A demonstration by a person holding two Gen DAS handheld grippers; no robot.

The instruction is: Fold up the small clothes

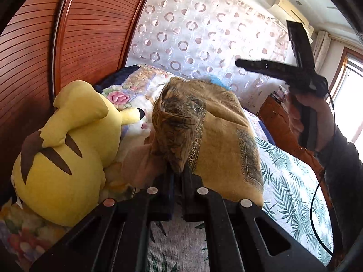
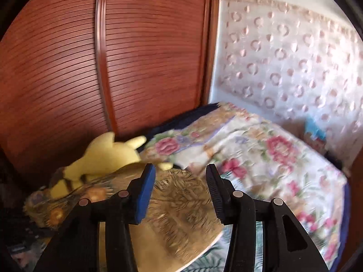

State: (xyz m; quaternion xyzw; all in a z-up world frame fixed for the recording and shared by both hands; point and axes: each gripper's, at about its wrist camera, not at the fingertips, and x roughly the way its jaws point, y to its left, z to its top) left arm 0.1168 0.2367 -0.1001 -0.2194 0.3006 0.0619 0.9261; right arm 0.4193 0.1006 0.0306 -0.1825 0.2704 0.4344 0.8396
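Left wrist view: the left gripper (image 1: pixel 178 176) has its fingers clenched on a bunched fold of the soft mustard-yellow garment with dark printed borders (image 1: pixel 213 133), which is draped over the palm-leaf bedsheet (image 1: pixel 292 181), beside a plump yellow plush toy (image 1: pixel 65 149). Right wrist view: the right gripper (image 2: pixel 181 195) has its fingers released and apart above the garment, gripping nothing.
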